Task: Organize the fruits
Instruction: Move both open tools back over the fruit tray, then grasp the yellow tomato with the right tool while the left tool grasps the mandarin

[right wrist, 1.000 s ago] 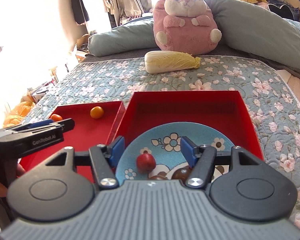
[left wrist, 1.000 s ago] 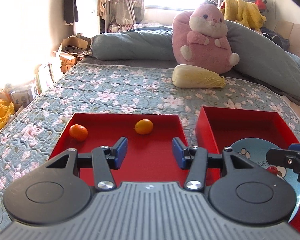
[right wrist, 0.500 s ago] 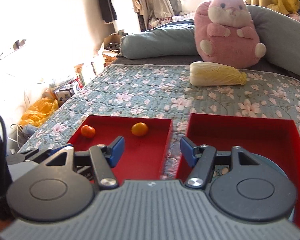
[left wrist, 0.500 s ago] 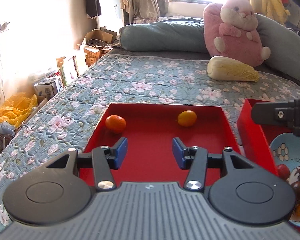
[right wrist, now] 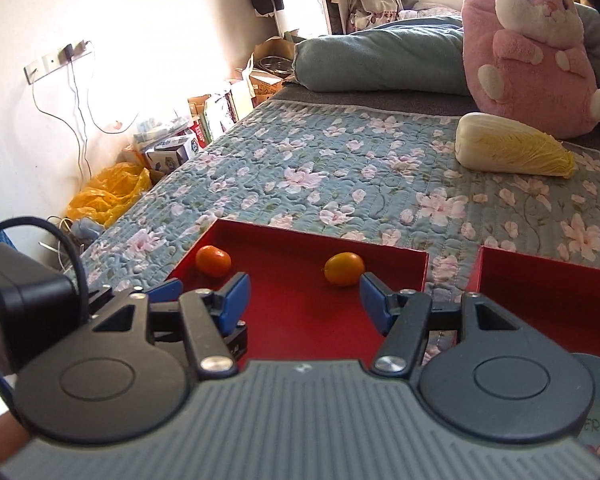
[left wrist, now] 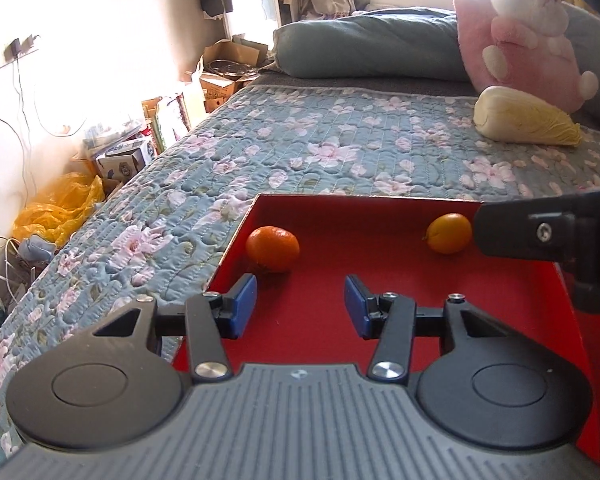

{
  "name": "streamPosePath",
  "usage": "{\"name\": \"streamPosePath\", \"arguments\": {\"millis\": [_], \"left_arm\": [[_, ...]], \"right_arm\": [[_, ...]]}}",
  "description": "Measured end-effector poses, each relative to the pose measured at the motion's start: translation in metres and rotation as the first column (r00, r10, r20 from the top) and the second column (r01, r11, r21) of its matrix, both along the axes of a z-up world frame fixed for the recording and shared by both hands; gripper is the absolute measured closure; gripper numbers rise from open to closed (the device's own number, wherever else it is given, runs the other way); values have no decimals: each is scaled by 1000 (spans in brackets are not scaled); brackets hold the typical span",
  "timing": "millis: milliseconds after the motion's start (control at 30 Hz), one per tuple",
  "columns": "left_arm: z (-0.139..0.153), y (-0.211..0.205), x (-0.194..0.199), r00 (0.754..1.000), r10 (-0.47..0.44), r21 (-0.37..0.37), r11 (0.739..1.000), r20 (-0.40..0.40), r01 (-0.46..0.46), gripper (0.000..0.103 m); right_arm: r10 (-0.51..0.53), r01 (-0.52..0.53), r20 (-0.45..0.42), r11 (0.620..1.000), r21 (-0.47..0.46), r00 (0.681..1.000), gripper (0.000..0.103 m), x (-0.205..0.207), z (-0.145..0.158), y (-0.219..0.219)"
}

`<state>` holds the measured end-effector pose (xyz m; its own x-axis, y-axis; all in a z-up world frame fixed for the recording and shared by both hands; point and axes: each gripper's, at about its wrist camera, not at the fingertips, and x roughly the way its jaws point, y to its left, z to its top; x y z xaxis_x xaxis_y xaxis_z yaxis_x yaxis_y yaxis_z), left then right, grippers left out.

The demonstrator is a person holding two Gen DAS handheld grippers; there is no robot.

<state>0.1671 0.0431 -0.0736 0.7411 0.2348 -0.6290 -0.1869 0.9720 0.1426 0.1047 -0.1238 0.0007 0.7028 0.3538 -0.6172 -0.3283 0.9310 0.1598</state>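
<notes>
Both my tools — left tool [left wrist: 300,306], right tool [right wrist: 304,298] — spread, empty over the red tray [right wrist: 300,316]; next, pinch the tangerine [left wrist: 273,249].

In the left wrist view, the red tray [left wrist: 380,300] has bare floor mid-frame between the tangerine [left wrist: 273,249] at its left wall and the yellow-orange fruit [left wrist: 449,233] toward upper right. The right gripper [left wrist: 548,236] juts in from the right edge, blocking that side. Above the tray, the open quilt [left wrist: 320,152] runs up to the cabbage [left wrist: 524,122].
</notes>
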Motion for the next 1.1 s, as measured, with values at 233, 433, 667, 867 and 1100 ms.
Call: {"name": "streamPosePath", "arguments": {"millis": [233, 433, 667, 867, 1100], "left_arm": [[-12, 14, 30, 999, 37, 42, 999, -33, -35, 48], [-18, 23, 49, 999, -16, 13, 1000, -28, 17, 48], [-31, 18, 60, 994, -106, 72, 992, -2, 106, 37], [-34, 16, 65, 992, -129, 74, 989, 15, 127, 28], [-34, 15, 70, 990, -141, 77, 987, 20, 139, 25]], "right_arm": [[-21, 22, -36, 1000, 18, 999, 40, 15, -11, -4], [-24, 26, -52, 999, 22, 998, 40, 27, -19, -2], [-14, 13, -72, 1000, -8, 997, 40, 44, -29, 13], [-62, 59, -97, 998, -35, 993, 40, 62, -41, 16], [-110, 105, -136, 993, -47, 985, 40, 81, -56, 18]]}}
